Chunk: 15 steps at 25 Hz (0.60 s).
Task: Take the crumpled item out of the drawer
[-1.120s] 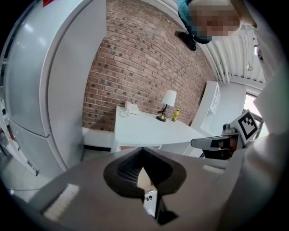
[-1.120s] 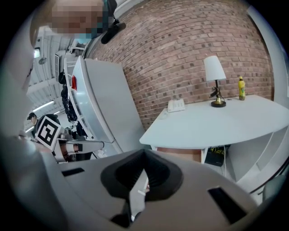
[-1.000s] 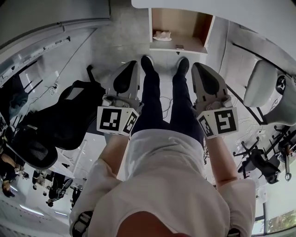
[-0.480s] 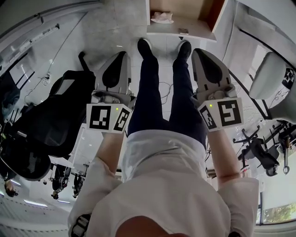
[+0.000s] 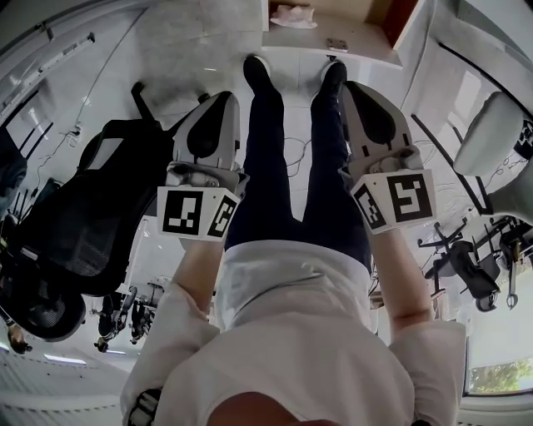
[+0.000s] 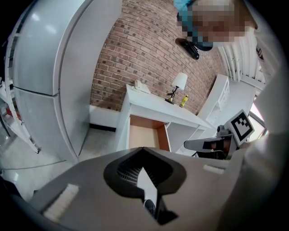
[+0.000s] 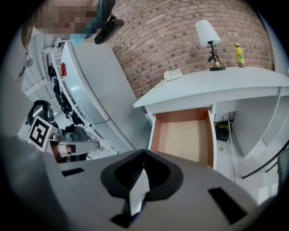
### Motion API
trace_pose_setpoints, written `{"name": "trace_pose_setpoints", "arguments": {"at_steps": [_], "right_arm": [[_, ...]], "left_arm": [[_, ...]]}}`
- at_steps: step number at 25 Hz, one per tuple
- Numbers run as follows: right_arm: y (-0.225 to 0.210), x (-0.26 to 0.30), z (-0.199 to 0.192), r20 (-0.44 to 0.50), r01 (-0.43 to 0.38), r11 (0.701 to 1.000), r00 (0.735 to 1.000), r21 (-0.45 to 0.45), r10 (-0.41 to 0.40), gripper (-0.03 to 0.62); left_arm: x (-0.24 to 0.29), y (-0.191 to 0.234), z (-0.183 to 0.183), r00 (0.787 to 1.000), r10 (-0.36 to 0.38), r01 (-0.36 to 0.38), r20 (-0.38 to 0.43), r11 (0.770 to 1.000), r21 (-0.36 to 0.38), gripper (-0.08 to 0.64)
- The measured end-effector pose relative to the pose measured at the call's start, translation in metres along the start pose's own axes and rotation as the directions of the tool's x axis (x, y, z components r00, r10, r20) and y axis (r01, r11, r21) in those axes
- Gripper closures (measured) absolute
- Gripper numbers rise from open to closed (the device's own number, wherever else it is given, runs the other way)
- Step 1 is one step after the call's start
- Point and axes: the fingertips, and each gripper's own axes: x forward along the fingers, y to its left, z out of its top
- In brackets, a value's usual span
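Observation:
The crumpled white item (image 5: 293, 15) lies in the open wooden drawer (image 5: 366, 50) at the top edge of the head view, beyond the person's shoes. My left gripper (image 5: 223, 98) and right gripper (image 5: 356, 87) hang on either side of the legs, well short of the drawer, both shut and empty. From the left gripper view the left gripper (image 6: 143, 151) points at the drawer (image 6: 146, 137) under the white desk. The right gripper (image 7: 144, 154) faces the same drawer (image 7: 184, 135). In both gripper views the crumpled item does not show.
A black office chair (image 5: 83, 216) stands left of the person and a white chair (image 5: 491, 141) to the right. A tall white fridge (image 6: 45, 81) is left of the desk. A lamp (image 7: 207, 38) and a yellow bottle (image 7: 239, 54) stand on the desk top.
The drawer has slid up to the top edge of the head view as the view shifted. Both grippers stay shut beside the legs, the left one slightly lower in frame.

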Motion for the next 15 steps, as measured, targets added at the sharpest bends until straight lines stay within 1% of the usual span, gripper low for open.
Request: {"name": "trace_pose_setpoints", "arguments": {"at_steps": [5, 7, 8, 9, 10, 12, 15], "right_arm": [[-0.006, 0.007, -0.009, -0.029, 0.026, 1.000, 0.999, -0.001, -0.026, 0.586], [-0.005, 0.009, -0.010, -0.032, 0.021, 1.000, 0.999, 0.008, -0.020, 0.586], [-0.004, 0.012, -0.010, -0.030, 0.004, 1.000, 1.000, 0.027, -0.003, 0.547], [-0.002, 0.015, -0.011, -0.034, -0.015, 0.998, 0.999, 0.056, 0.017, 0.347], [-0.002, 0.018, -0.013, -0.048, -0.025, 0.996, 0.998, 0.085, 0.029, 0.304], [-0.006, 0.025, -0.021, -0.099, -0.006, 0.994, 0.995, 0.106, 0.016, 0.303], [-0.013, 0.035, -0.030, -0.152, 0.032, 0.995, 0.988, 0.094, -0.018, 0.304]], "left_arm": [[0.002, 0.001, -0.005, 1.000, 0.000, 0.000, -0.007, 1.000, -0.003, 0.552], [0.002, 0.001, -0.006, 1.000, -0.001, 0.001, -0.008, 1.000, -0.006, 0.552], [0.002, 0.001, -0.007, 1.000, -0.002, 0.001, -0.009, 1.000, -0.007, 0.552], [0.002, 0.002, -0.007, 1.000, -0.003, 0.003, -0.010, 1.000, -0.008, 0.552], [0.002, 0.002, -0.008, 1.000, -0.004, 0.004, -0.011, 1.000, -0.009, 0.552], [0.003, 0.002, -0.010, 1.000, -0.006, 0.006, -0.013, 1.000, -0.011, 0.552], [0.002, 0.004, -0.011, 1.000, -0.006, 0.005, -0.016, 1.000, -0.015, 0.552]]}}
